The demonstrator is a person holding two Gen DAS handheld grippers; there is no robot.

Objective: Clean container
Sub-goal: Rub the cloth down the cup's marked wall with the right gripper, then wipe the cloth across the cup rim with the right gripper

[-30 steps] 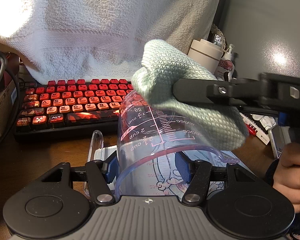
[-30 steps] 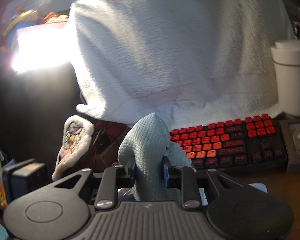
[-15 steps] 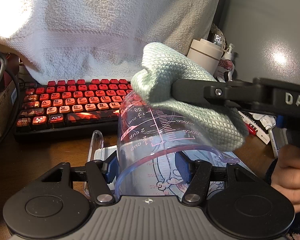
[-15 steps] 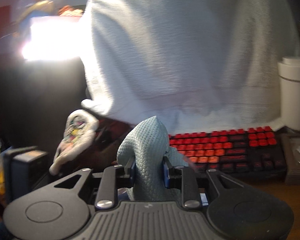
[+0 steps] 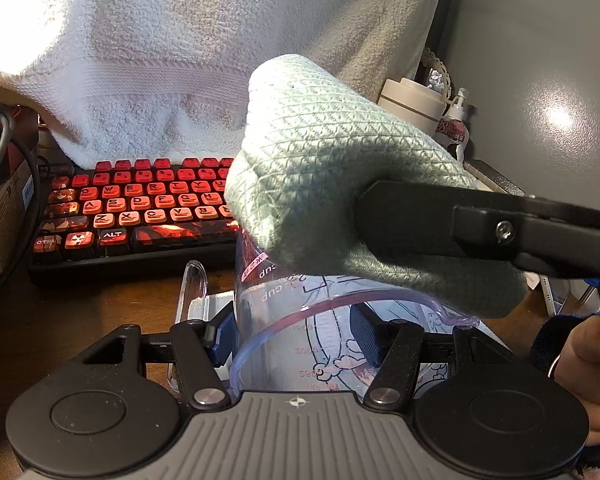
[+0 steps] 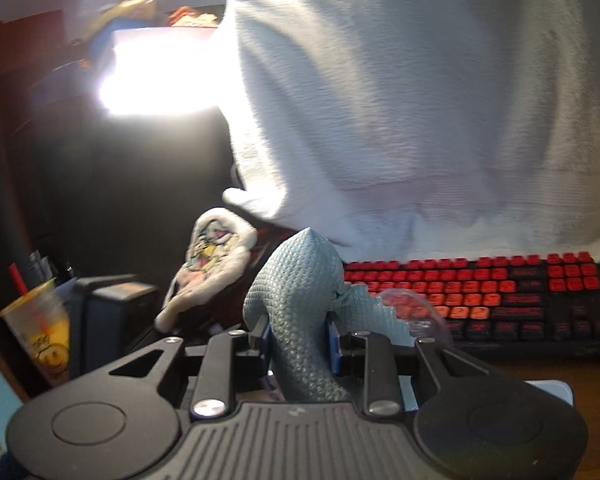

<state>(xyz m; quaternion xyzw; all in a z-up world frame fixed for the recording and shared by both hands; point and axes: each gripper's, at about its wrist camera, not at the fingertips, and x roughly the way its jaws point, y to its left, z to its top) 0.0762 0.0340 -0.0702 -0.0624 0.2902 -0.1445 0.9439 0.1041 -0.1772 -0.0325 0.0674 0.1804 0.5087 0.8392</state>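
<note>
The right gripper (image 6: 298,338) is pinching a pale blue waffle-weave cloth (image 6: 300,320) between its fingers, while a red-keyed keyboard (image 6: 500,300) is lying beyond under a draped white towel (image 6: 420,100).

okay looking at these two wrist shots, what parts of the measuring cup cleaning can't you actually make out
- Left wrist view: the cloth covers the far end of the measuring cup, so contact there is hidden.
- Left wrist view: the right hand-held gripper shows only one finger; the other is behind the cloth.
- Right wrist view: motion blur; only a sliver of the cup shows beside the cloth.
- Residue inside the cup: too faint to judge.
</note>
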